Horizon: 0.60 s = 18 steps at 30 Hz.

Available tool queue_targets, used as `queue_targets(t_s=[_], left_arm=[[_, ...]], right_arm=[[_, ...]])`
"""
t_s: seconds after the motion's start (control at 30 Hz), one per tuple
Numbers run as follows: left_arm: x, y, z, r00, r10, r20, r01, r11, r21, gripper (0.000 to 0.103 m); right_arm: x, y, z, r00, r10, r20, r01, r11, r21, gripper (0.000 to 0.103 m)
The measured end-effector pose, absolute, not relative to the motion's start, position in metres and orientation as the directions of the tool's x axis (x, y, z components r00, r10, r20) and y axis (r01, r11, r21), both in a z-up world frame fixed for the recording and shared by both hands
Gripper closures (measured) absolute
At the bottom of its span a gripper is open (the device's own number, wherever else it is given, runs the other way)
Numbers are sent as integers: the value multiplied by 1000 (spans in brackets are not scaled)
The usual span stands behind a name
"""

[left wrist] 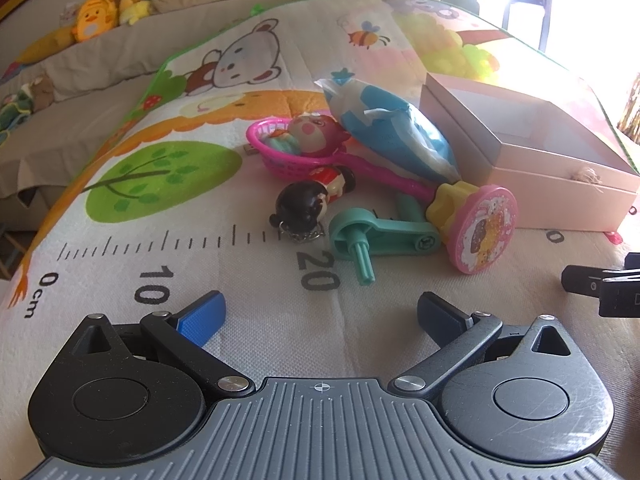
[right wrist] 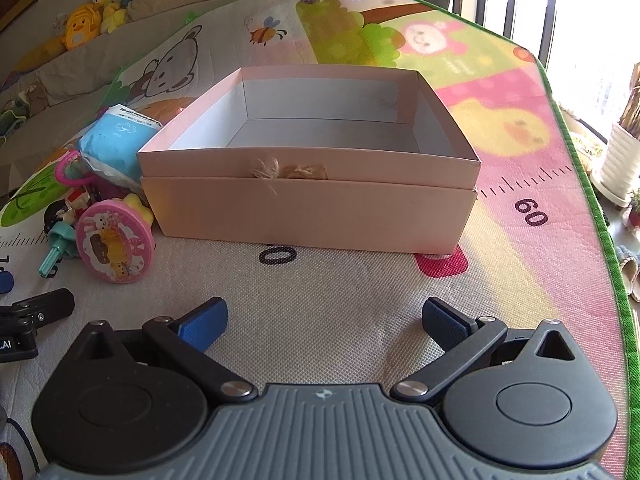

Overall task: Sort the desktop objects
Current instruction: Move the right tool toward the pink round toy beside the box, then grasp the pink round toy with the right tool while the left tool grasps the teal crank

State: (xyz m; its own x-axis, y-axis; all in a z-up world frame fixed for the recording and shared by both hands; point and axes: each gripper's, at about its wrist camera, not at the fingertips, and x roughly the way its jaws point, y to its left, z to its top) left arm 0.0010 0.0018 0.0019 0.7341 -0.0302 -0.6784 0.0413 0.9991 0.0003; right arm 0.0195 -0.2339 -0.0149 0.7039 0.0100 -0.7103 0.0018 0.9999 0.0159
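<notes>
A heap of small toys lies on the play mat ahead of my left gripper (left wrist: 320,314), which is open and holds nothing. The heap holds a pink basket (left wrist: 280,152) with a bear figure, a black-haired doll keychain (left wrist: 304,204), a teal crank piece (left wrist: 376,236), a pink round stamp toy (left wrist: 486,230) and a blue-white packet (left wrist: 388,132). An open pink box (right wrist: 312,208), with nothing inside, stands in front of my right gripper (right wrist: 322,318), which is also open. The stamp toy (right wrist: 114,246) and packet (right wrist: 116,146) lie left of the box.
The cartoon play mat (right wrist: 520,128) covers a raised surface with a green edge at the right. Plush toys (left wrist: 96,16) line a grey cushion behind. A white plant pot (right wrist: 620,164) stands off the right edge. The other gripper's black tip (left wrist: 600,284) shows at the right.
</notes>
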Motion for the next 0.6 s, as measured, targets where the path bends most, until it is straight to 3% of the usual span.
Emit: queue_targets(t_s=[0.17,0.23,0.47,0.6], left_arm=[[7,7,8,698,-55,-714,81,997,2,0],[5,9,10,701,-39,-712,80,997,24,0],[4,49,24,754,96,-650,-41,994,99,0],[-3,76,41,800,97,-593,-83,995,50,0]], right_arm=[[25,-236,-7,667,92,-740,-85,995,48,0],[24,-231,5,686,156,-711,-139,987,82,0],[26,-163,27,715,324,-619,-445,895,-46,0],[32,-127,17,736,313,-601,-500,849,-170,14]])
